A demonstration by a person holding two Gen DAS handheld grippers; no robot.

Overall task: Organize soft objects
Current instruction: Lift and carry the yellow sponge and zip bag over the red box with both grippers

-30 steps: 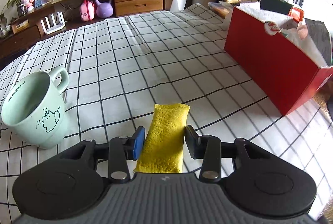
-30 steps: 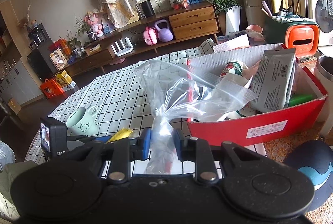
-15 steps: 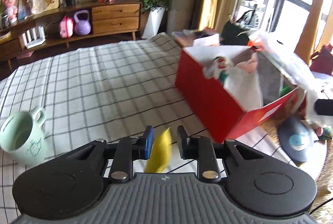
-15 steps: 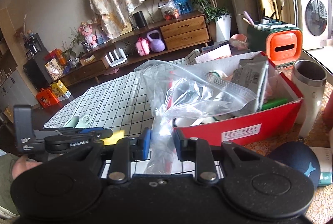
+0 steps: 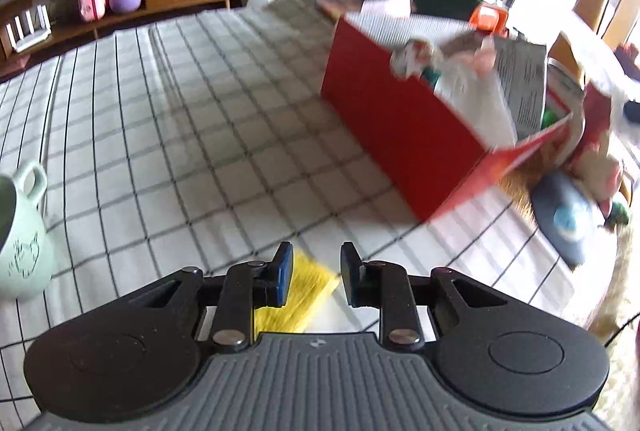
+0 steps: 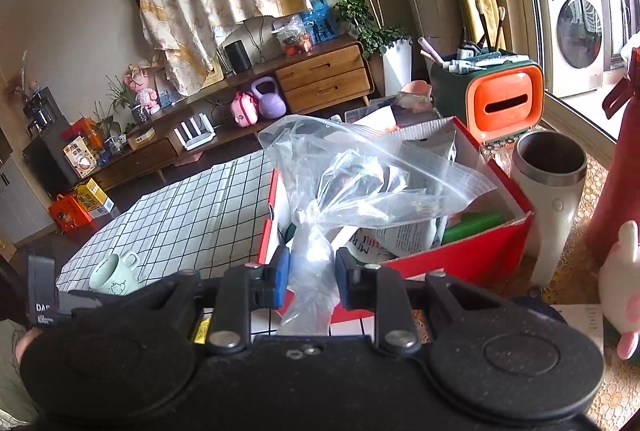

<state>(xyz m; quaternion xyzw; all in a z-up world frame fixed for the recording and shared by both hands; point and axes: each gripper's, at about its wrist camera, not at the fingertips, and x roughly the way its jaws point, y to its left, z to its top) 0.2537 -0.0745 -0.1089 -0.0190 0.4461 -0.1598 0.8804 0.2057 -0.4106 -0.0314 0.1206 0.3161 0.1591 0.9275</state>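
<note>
Left gripper swung rightward, spread; yellow cloth loose beside left finger.

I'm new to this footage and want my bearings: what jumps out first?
The red box, stuffed with packets, sits at the checked tablecloth's right edge. The right gripper pinches a crumpled clear plastic bag in front of it. The left gripper has a yellow sponge between its fingers.
</note>
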